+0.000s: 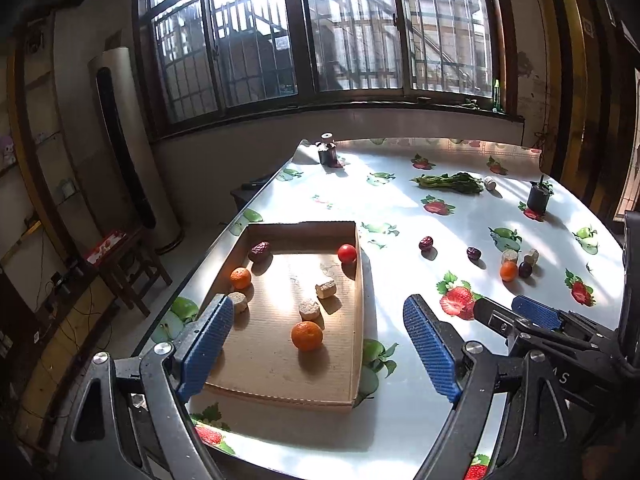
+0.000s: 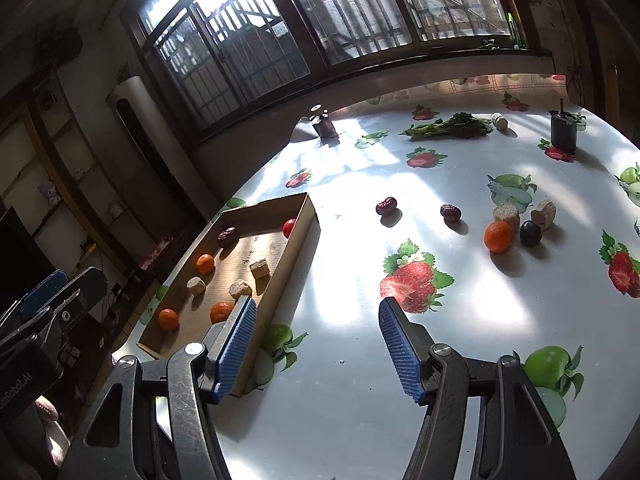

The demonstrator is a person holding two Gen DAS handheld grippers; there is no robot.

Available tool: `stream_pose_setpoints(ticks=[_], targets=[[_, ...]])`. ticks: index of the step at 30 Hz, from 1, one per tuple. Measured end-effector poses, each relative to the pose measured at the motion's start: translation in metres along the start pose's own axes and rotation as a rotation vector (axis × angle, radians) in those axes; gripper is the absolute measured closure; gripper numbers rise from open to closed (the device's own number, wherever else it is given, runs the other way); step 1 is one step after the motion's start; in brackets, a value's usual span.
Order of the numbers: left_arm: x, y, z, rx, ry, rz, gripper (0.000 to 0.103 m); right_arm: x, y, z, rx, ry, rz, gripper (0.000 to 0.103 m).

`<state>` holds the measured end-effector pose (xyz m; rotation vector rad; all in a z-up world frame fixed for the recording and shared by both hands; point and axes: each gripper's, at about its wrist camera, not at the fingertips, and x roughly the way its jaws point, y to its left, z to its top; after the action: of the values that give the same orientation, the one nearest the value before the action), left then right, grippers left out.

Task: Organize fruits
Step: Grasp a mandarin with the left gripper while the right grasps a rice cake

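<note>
Both released, empty grippers, left gripper [image 1: 318, 344] and right gripper [image 2: 316, 346], front cardboard tray [image 1: 358, 320] holding tangerines [image 1: 307, 335].

White glossy tablecloth [image 2: 352, 380] with printed red strawberries and green apples all over. Plain brown cardboard tray [image 1: 276, 360] at center left, holding orange tangerines [image 1: 307, 335], one red tomato [image 1: 347, 253], a dark maroon date [image 1: 260, 251] and beige chunks [image 1: 309, 309]. Center right: another orange tangerine [image 2: 498, 236], a near-black plum [image 2: 531, 233]. Gripper pads [image 2: 236, 346] are ridged blue.
</note>
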<state>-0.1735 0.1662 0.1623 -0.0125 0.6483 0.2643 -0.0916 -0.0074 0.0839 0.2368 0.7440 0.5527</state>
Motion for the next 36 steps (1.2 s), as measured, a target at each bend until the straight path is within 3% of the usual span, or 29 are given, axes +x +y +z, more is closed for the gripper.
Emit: stream_pose_setpoints(ticks=[4, 7, 13, 17, 21, 22, 24, 26, 29, 34, 35, 36], targets=[[0.013, 0.008, 0.008, -0.089, 0.036, -0.146, 0.017, -0.020, -0.034, 0.012, 0.037, -0.019, -0.045, 0.035], [0.030, 0.001, 0.007, -0.110, 0.062, -0.173, 0.017, -0.040, -0.070, 0.023, 0.040, -0.019, -0.142, 0.035], [0.077, -0.045, -0.005, -0.032, 0.194, -0.254, 0.017, -0.051, -0.144, 0.045, 0.049, 0.046, -0.338, 0.033], [0.106, -0.072, -0.004, -0.016, 0.264, -0.339, 0.017, -0.029, -0.180, 0.060, 0.082, 0.092, -0.337, 0.033], [0.116, -0.096, 0.005, 0.026, 0.243, -0.362, 0.020, 0.010, -0.206, 0.080, 0.132, 0.117, -0.300, 0.033], [0.119, -0.100, 0.007, 0.028, 0.240, -0.373, 0.025, 0.018, -0.211, 0.085, 0.150, 0.118, -0.278, 0.033], [0.129, -0.112, 0.011, 0.043, 0.261, -0.400, 0.052, 0.035, -0.218, 0.090, 0.178, 0.126, -0.255, 0.033], [0.143, -0.124, 0.014, 0.054, 0.293, -0.430, 0.062, 0.054, -0.219, 0.092, 0.179, 0.150, -0.250, 0.033], [0.161, -0.145, 0.014, 0.076, 0.312, -0.448, 0.062, 0.072, -0.219, 0.088, 0.175, 0.174, -0.259, 0.042], [0.189, -0.180, 0.012, 0.114, 0.347, -0.489, 0.062, 0.082, -0.217, 0.084, 0.153, 0.162, -0.282, 0.047], [0.193, -0.187, 0.013, 0.123, 0.343, -0.493, 0.062, 0.083, -0.217, 0.083, 0.148, 0.163, -0.275, 0.061], [0.197, -0.193, 0.014, 0.134, 0.340, -0.495, 0.062, 0.082, -0.217, 0.083, 0.146, 0.159, -0.275, 0.062]])
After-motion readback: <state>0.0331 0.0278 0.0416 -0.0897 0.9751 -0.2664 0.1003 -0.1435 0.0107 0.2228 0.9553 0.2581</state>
